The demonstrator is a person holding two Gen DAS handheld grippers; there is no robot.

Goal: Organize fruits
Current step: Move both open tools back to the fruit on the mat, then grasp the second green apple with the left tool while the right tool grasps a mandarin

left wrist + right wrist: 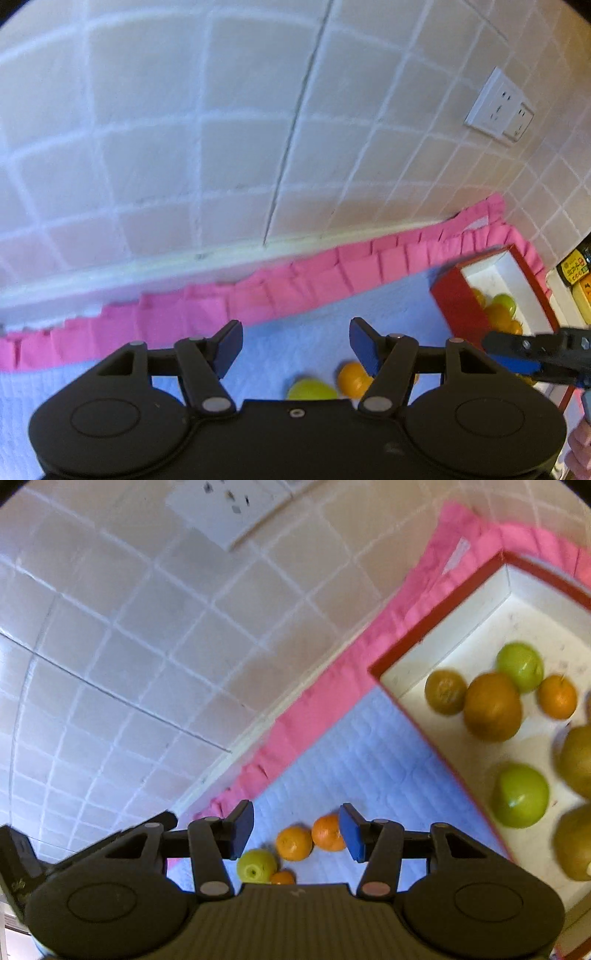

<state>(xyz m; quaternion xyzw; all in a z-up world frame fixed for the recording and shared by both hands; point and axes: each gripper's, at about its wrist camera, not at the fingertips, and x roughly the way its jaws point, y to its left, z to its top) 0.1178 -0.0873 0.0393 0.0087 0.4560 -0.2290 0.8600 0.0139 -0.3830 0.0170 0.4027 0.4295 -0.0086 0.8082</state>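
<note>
Right wrist view, nearest first: the right claw (296,830) stands wide open with nothing between its blue pads. Just beyond and below it, loose fruit lies on the pale quilted mat (369,746) covering the desk: a green apple (256,865), a small orange (282,877) touching it, and two more oranges (294,843) side by side, one partly behind the right pad. Farther right sits the red box (413,642) with a white inside, already holding green apples, oranges and some brownish-yellow fruit. Behind everything run the mat's pink ruffled edge (314,709), the tiled wall (110,627) and a white socket (229,502).

From the left wrist camera, the left claw (296,341) is likewise wide open and empty, raised above the mat, with a green fruit (310,389) and an orange (352,374) just past its body. The right claw's arm crosses in from the right in front of the box (461,299).

By my reading, the loose cluster is yet to be boxed. The risks: these round fruits touch one another, so closing on one may nudge its neighbours and send them rolling across the mat; a shallow pinch on a smooth apple could squirt it out. Both claws hang near the same small cluster, so they may knock together.

Writing: yellow packets (574,271) at the far right edge carry printing, too blurred to read.
</note>
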